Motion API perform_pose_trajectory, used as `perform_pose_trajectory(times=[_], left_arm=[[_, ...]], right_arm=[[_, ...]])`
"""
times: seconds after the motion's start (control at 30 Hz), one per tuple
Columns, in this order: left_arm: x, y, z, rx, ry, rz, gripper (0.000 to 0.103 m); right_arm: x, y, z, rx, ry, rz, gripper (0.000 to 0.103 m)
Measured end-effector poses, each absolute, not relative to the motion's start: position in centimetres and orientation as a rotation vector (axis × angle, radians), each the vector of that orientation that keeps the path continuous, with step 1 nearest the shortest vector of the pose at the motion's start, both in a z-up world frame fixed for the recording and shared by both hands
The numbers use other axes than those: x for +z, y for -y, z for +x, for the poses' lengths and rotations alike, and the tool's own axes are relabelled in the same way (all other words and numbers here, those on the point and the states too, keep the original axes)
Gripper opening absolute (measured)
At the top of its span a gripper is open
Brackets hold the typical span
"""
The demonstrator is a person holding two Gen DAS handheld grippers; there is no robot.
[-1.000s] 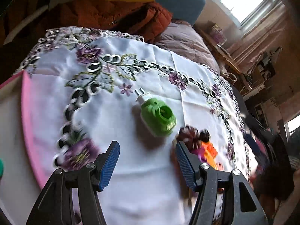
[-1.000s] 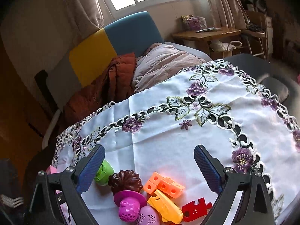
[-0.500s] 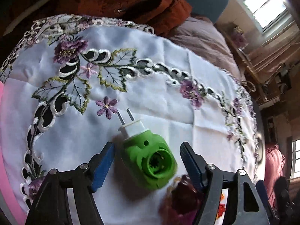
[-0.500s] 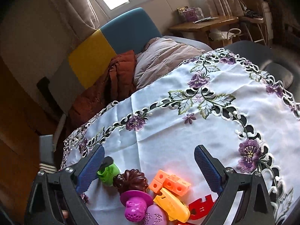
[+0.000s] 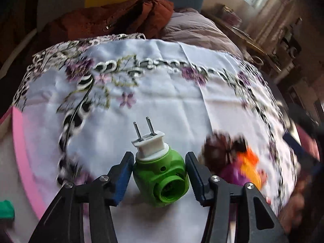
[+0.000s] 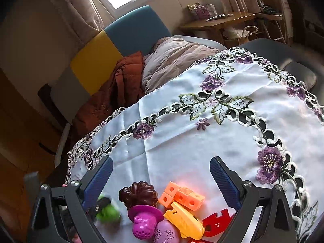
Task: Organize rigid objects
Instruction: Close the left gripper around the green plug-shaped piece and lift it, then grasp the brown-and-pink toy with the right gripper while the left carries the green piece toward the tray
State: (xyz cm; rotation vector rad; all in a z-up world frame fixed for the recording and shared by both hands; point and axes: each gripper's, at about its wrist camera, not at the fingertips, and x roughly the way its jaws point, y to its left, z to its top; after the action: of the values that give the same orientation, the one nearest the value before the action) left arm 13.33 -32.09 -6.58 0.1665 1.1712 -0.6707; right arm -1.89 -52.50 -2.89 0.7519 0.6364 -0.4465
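Note:
My left gripper (image 5: 159, 174) is shut on a green plug-in device (image 5: 161, 179) with a white two-pin plug end; the pins point away from me. It is held just above the white embroidered tablecloth (image 5: 162, 101). In the right wrist view the green device (image 6: 107, 212) shows blurred at the lower left. My right gripper (image 6: 161, 180) is open and empty above a pile of toys: a brown fluted mould (image 6: 139, 194), orange cubes (image 6: 182, 196), a yellow piece (image 6: 184, 220), purple pieces (image 6: 144, 220) and a red puzzle piece (image 6: 217, 221).
A pink-rimmed tray (image 5: 22, 162) lies at the table's left edge, with a green item (image 5: 7, 209) on it. A chair with a rust jacket (image 6: 113, 101) and a grey cushion (image 6: 174, 56) stands behind the table. The toy pile (image 5: 232, 162) lies right of the left gripper.
My left gripper moved in around the green plug-in device, closed on it and moved it; the view is blurred by motion. My right gripper stayed open over the toy pile.

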Motion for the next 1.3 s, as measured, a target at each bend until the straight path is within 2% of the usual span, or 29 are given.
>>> perform_pose_trajectory(times=[0.2,0.4,0.73,1.07,1.17,1.23,1.3], left_arm=[[-7.2,29.1,9.2,-0.701,-1.132,0.215,0.053],[-8.8,28.3,9.8,-0.664,-1.171,0.137,0.054],[-9.2,28.3,8.6,-0.654,-1.099,0.173,0.054],[-9.6,28.6,7.2,-0.652,-1.019,0.244,0.053],[-9.5,28.3,7.3,-0.656,-1.020,0.227,0.053],[-9.6,28.2,7.3,-0.658,-1.020,0.220,0.053],[-9.5,28.2,7.3,-0.658,-1.021,0.215,0.053]], right_arm=[[-3.0,52.4,-1.9,-0.429,-0.642,0.758,0.097],[-3.6,50.9,-0.6,-0.359,-0.695,0.713,0.097],[-4.0,48.1,1.4,-0.279,-0.772,0.576,0.082],[-4.4,45.2,3.0,-0.237,-0.816,0.400,0.075],[-4.9,44.6,3.7,-0.228,-0.843,0.360,0.066],[-5.5,44.2,4.3,-0.222,-0.868,0.328,0.064],[-6.2,43.8,4.8,-0.227,-0.898,0.294,0.047]])
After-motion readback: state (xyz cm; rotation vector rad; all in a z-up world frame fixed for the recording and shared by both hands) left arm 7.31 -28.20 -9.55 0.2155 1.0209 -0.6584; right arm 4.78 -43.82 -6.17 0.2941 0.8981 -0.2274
